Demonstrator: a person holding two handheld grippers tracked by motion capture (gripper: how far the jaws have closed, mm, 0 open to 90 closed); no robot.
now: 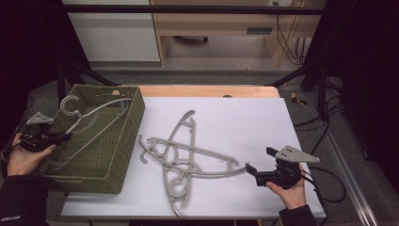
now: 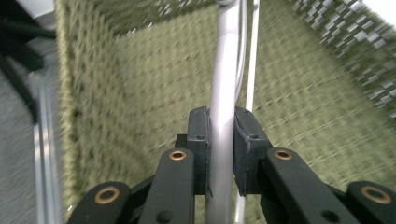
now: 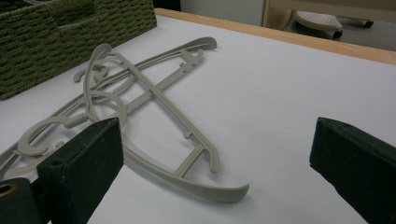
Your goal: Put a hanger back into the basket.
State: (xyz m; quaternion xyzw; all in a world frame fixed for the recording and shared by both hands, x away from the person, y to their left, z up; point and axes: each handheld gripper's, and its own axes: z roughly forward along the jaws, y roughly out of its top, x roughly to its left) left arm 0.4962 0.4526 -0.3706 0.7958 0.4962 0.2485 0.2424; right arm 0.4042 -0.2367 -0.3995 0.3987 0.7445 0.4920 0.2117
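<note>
Your left gripper pinches the pale grey plastic hanger between both pads, inside the green woven basket; your right gripper is spread wide.

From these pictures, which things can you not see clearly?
- Hanger in the left gripper: left gripper view, its lower end is cut off by the bottom edge.
- Basket floor: high view, the near wall hides part of it.
- Two crossed hangers: right gripper view, hooks cut off at the left edge.

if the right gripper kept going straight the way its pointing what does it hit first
Probably the nearest grey hanger lying on the white table: its curved end sits just ahead of the open right gripper. Depth is hard to judge.
</note>
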